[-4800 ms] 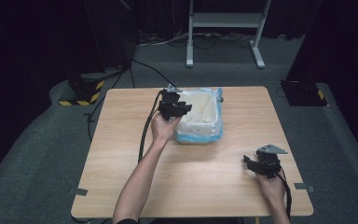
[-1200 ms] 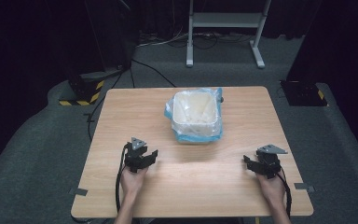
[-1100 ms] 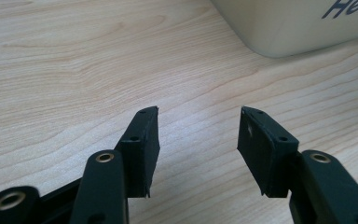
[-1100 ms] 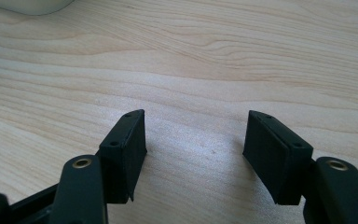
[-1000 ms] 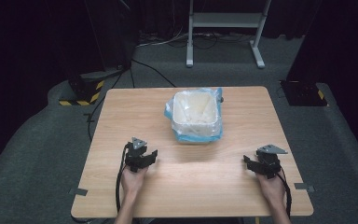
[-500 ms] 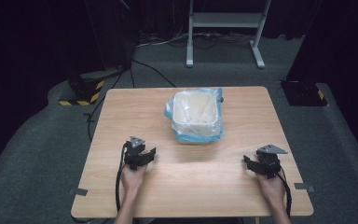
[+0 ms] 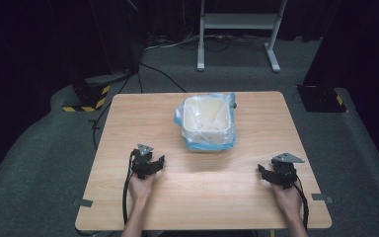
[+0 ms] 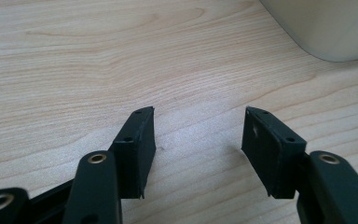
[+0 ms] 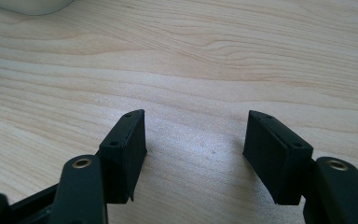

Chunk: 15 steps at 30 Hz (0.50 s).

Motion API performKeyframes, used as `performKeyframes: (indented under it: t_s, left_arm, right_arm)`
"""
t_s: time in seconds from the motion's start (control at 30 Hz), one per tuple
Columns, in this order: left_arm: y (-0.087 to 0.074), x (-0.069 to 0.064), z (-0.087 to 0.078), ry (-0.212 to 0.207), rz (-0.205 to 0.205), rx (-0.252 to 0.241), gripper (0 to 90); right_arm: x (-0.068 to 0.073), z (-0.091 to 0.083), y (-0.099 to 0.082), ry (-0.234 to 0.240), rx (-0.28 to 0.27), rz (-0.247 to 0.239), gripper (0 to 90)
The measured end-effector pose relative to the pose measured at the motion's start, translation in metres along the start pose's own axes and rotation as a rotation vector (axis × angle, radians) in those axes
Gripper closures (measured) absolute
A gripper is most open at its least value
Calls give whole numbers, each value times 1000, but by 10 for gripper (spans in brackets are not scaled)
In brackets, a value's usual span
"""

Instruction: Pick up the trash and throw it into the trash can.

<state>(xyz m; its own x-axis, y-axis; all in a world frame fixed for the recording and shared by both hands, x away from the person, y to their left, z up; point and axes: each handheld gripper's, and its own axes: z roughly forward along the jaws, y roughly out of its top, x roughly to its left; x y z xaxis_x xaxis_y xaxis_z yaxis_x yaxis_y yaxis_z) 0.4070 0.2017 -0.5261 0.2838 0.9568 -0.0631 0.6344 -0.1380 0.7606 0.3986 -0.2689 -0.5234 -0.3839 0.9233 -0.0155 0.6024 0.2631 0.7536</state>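
Two hand-held grippers, left [image 7: 154,165] and right [image 7: 269,175], jaws wide, empty; lined bin [image 7: 207,121] beyond, between.

One bin [image 7: 207,122], two claws [image 7: 150,165].

A tub [image 7: 207,121] sat on the surface [image 7: 128,118], in the middle and toward the far side. The left tool [image 7: 148,165] rested near the front on the left. The right tool [image 7: 276,175] rested near the front on the right, well apart from it.
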Motion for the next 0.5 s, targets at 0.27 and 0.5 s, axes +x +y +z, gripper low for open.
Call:
performKeyframes:
  t_s: [0.27,0.5]
  left_arm:
    - [0,-6,2,37,37,15,357]
    - [1,-7,2,44,45,18,348]
  right_arm:
    - [0,0,0,0,0,0,382]
    - [0,0,0,0,0,0,382]
